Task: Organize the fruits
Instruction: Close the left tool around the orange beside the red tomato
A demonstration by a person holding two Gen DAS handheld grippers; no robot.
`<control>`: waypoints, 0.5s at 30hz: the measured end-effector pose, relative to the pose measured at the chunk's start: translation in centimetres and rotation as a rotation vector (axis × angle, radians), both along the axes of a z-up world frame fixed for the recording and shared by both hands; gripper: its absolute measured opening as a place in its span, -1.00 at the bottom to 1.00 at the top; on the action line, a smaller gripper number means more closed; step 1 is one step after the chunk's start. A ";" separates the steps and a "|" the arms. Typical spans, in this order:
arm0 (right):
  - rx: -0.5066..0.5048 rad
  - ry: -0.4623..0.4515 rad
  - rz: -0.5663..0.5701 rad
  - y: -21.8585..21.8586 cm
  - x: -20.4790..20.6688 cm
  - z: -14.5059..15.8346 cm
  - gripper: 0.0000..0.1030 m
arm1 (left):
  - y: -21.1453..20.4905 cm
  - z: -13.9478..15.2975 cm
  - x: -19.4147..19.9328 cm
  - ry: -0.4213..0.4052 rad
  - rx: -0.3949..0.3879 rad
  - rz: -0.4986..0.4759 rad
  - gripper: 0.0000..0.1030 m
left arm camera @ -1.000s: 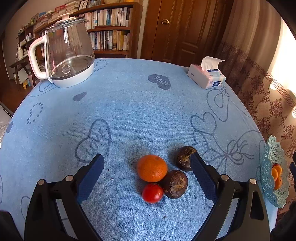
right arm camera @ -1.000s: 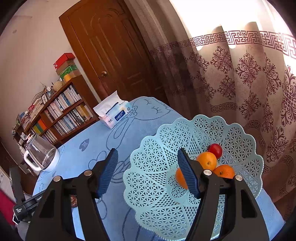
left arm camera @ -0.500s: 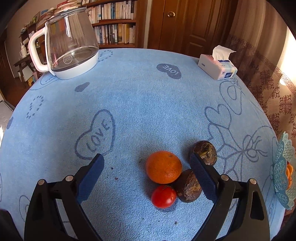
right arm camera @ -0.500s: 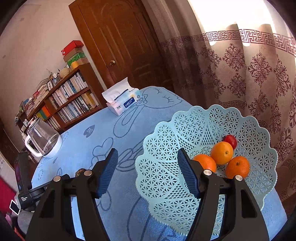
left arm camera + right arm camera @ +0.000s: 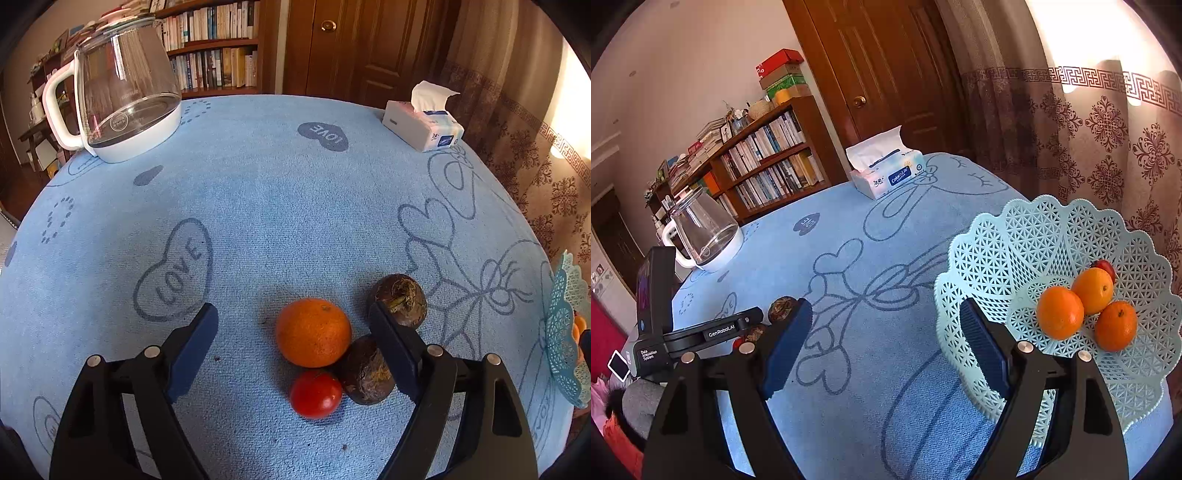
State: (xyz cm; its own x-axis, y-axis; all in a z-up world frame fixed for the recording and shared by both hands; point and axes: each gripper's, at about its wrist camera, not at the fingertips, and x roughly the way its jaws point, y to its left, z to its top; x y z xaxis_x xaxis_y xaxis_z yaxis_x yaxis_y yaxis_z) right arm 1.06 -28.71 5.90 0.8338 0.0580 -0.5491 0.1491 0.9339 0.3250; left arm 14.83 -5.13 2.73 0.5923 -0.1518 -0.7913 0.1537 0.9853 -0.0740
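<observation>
Pale-blue lattice plastic basket [image 5: 1049,236] holds three oranges and something red, while one orange [image 5: 313,332], a red tomato [image 5: 315,394] and two brown fruits wait on the tabletop [image 5: 277,206] between the left gripper [image 5: 293,349]'s closing, empty fingers; right gripper [image 5: 886,345] opening, empty.

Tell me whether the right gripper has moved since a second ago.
Yes. The right gripper has shifted leftward: the fixed basket now sits further right in its view.

Round surface [image 5: 258,206] under blue cloth with heart and "LOVE" prints. Wooden bookshelf [image 5: 764,166] packed with books at 10 o'clock, boxes stacked on top. Dark wood door [image 5: 882,74] at 12. Patterned brown curtain [image 5: 1089,136] at 2, daylight glowing through. Wall [image 5: 683,74] pale.
</observation>
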 end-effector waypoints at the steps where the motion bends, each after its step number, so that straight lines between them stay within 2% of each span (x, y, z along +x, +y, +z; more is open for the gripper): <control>1: -0.002 0.002 0.003 0.1 0.0 -0.1 0.62 | -0.1 0.0 0.0 -0.001 -0.003 -0.007 0.49; 6: -0.011 0.007 0.013 0.4 0.1 -0.2 0.62 | 0.1 -0.1 0.0 0.006 -0.036 -0.031 0.21; 10: -0.012 0.012 0.012 0.4 0.2 -0.4 0.62 | 0.2 0.0 -0.5 -0.011 -0.018 -0.031 0.16; 15: -0.014 0.019 0.015 0.6 0.3 -0.5 0.62 | -0.1 0.1 -1.3 -0.054 0.047 -0.032 0.16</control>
State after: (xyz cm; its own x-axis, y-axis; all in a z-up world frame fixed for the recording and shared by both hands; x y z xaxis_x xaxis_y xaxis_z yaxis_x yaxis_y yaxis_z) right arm 1.35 -28.10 5.36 0.8225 0.0624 -0.5654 0.1410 0.9405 0.3090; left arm 13.54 -5.19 2.81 0.6300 -0.1347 -0.7648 0.1878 0.9820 -0.0183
